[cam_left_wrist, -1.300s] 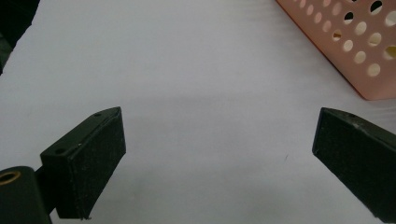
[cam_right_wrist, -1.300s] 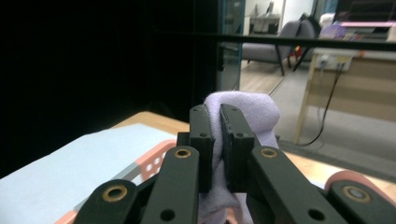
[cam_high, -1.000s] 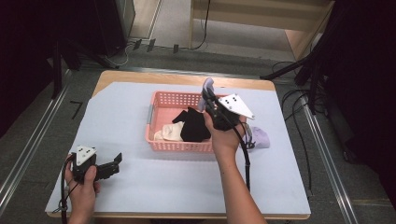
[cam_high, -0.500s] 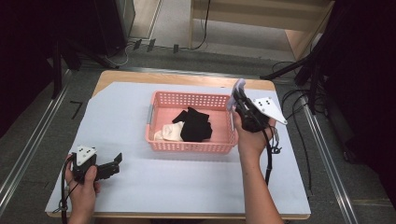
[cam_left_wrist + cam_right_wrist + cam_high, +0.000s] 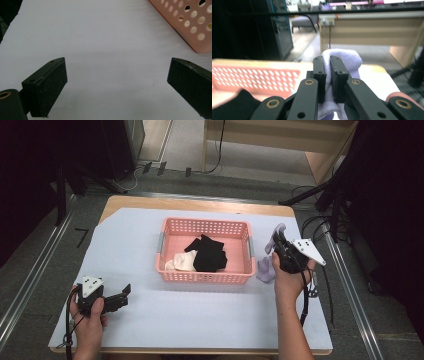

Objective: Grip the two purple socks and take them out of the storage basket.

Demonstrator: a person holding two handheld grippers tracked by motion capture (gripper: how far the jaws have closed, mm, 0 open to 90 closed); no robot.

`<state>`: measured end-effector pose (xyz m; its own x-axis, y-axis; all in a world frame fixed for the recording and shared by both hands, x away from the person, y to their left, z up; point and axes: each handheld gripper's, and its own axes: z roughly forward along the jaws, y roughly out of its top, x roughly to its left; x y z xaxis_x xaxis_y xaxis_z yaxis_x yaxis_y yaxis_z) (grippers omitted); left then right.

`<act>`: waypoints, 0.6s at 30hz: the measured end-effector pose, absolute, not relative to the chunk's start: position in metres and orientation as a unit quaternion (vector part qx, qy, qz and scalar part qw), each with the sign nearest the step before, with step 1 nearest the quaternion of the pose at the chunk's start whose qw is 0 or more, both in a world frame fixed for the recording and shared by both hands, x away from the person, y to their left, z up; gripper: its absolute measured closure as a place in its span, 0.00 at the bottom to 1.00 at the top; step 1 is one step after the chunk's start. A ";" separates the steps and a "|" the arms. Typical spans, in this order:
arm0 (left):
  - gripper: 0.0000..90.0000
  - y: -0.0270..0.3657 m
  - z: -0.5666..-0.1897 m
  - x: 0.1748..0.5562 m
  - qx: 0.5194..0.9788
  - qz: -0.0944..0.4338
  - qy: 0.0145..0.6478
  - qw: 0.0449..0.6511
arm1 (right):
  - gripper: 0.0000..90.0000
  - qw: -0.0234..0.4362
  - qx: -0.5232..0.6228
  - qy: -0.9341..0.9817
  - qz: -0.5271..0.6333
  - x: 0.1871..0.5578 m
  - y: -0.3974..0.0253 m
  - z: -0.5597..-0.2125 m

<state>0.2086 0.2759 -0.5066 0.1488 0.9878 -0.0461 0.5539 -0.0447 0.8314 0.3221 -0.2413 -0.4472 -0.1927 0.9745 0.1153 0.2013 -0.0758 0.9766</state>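
The right gripper (image 5: pixel 278 243) clamps a lavender sock (image 5: pixel 342 60) between its fingers, holding it raised just right of the pink basket (image 5: pixel 170 265); the sock's lower end hangs toward the counter (image 5: pixel 125 235) beside the basket wall. A black sock (image 5: pixel 209 254) and a white sock (image 5: pixel 182 262) lie inside the basket. The left gripper (image 5: pixel 120 296) rests near the counter's front left, fingers spread wide and empty.

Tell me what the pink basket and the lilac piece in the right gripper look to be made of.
Pink basket: most likely moulded plastic, matte, going by its stiff walls pierced with even rows of holes. Lilac piece: soft cloth, probably a knit sock, since it bunches and folds between the right gripper fingers; its fine weave is not resolvable.
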 end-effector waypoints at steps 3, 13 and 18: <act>0.04 0.277 -0.507 0.209 0.661 0.291 0.583 0.372 | 0.92 0.357 0.533 0.580 0.503 0.322 -0.249 -0.461; 0.04 0.276 -0.506 0.208 0.663 0.295 0.581 0.368 | 0.52 0.291 0.557 0.578 0.520 0.309 -0.270 -0.476; 0.04 0.276 -0.506 0.208 0.662 0.297 0.581 0.369 | 0.37 0.288 0.559 0.578 0.521 0.296 -0.279 -0.476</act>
